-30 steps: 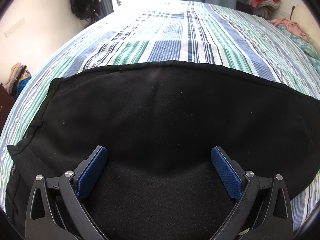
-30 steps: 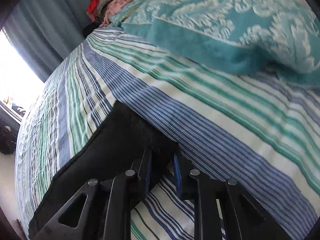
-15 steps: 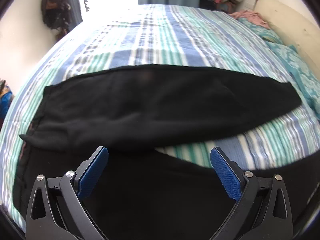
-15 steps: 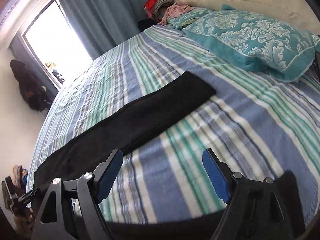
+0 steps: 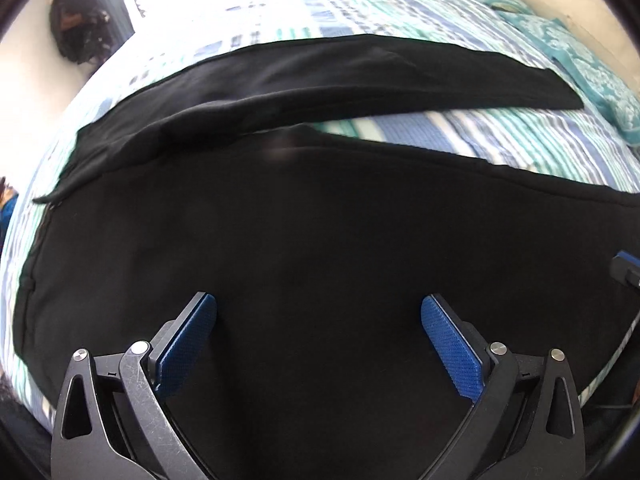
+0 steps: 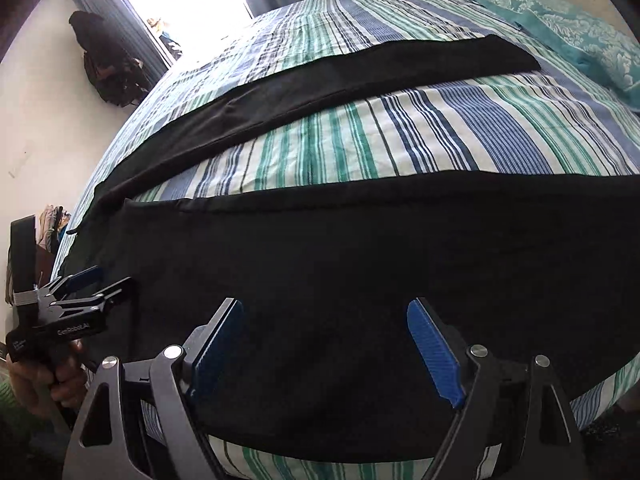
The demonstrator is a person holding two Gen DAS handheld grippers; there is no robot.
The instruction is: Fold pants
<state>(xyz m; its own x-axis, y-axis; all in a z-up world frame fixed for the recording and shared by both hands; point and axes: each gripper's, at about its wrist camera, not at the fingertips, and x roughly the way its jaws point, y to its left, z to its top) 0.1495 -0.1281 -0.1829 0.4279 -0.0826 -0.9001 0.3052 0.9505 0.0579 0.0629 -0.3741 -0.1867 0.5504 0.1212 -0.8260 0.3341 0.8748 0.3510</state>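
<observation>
Hand-held gripper (image 5: 319, 332) above spread black pants (image 5: 320, 220)

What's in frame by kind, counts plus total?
Black pants: 1, legs spread apart
Tools: 2, left tool and right tool, both open
Teal patterned pillow: 1
Striped bed sheet: 1
Dark bag hanging by the window: 1
Total: 6
</observation>
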